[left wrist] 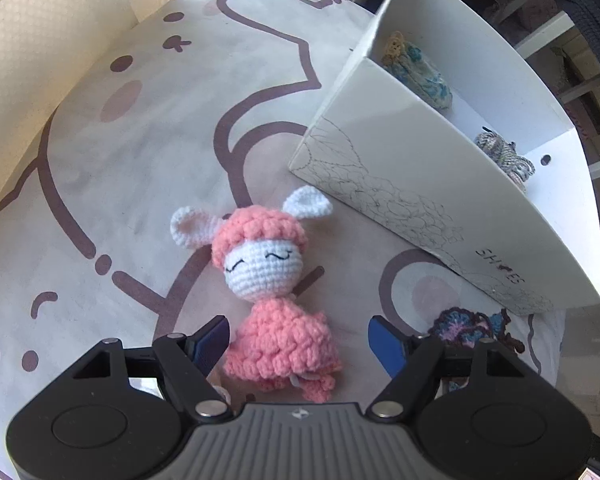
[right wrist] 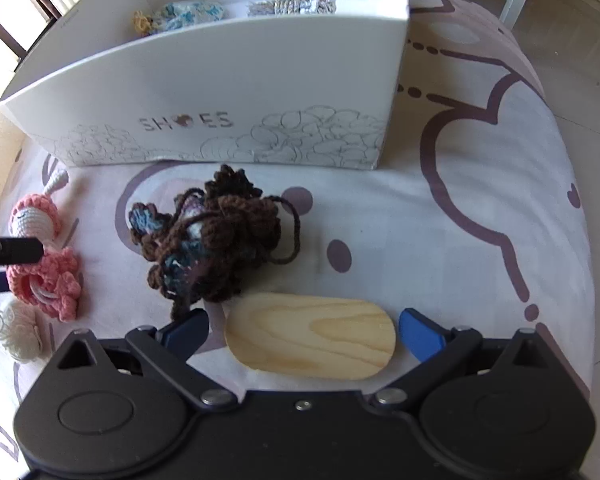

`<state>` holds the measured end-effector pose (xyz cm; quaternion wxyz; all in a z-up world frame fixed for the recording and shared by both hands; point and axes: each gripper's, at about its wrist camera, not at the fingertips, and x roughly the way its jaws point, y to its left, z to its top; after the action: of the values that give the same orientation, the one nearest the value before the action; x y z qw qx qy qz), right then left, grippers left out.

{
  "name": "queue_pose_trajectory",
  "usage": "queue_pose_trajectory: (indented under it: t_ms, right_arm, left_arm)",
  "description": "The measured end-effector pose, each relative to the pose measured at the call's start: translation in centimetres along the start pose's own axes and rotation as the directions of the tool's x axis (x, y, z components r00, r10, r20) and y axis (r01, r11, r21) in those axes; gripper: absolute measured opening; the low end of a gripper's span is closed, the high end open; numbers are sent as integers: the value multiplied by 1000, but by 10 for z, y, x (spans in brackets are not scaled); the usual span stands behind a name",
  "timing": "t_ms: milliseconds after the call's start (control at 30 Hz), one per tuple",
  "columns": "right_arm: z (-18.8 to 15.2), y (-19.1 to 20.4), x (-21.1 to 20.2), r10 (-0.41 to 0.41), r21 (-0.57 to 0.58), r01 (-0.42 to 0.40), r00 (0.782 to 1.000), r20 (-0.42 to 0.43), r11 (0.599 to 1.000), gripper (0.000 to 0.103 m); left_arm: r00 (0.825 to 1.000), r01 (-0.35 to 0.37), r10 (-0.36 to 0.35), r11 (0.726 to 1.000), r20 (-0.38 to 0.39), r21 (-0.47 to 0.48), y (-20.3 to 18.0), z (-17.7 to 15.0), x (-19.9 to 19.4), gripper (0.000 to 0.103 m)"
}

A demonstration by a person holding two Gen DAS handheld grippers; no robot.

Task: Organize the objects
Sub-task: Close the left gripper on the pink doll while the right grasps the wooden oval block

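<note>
Cartoon-printed bedsheet (right wrist: 440, 240) bears a white shoebox (right wrist: 236, 92), sunlit floor (right wrist: 580, 52) beyond.

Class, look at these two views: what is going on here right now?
A person is tidying crochet toys into a white shoe box on a patterned cloth. Two crochet pieces already lie inside. The left gripper straddles the body of a pink crochet doll; its pads do not clearly press it. The right gripper is open around a wooden oval, with gaps on both sides. A brown yarn piece waits in front of the box.
</note>
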<state>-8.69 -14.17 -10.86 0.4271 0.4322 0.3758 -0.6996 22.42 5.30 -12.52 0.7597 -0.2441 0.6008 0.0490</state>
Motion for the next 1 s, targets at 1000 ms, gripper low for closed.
queue_pose_trajectory:
  t_ms: [1000]
  right_arm:
    - [-25,11,2,24,-23,-27,993,-115,999,94]
  left_arm:
    - [993,-8,78,796,-89,606,-49,-47,5,51]
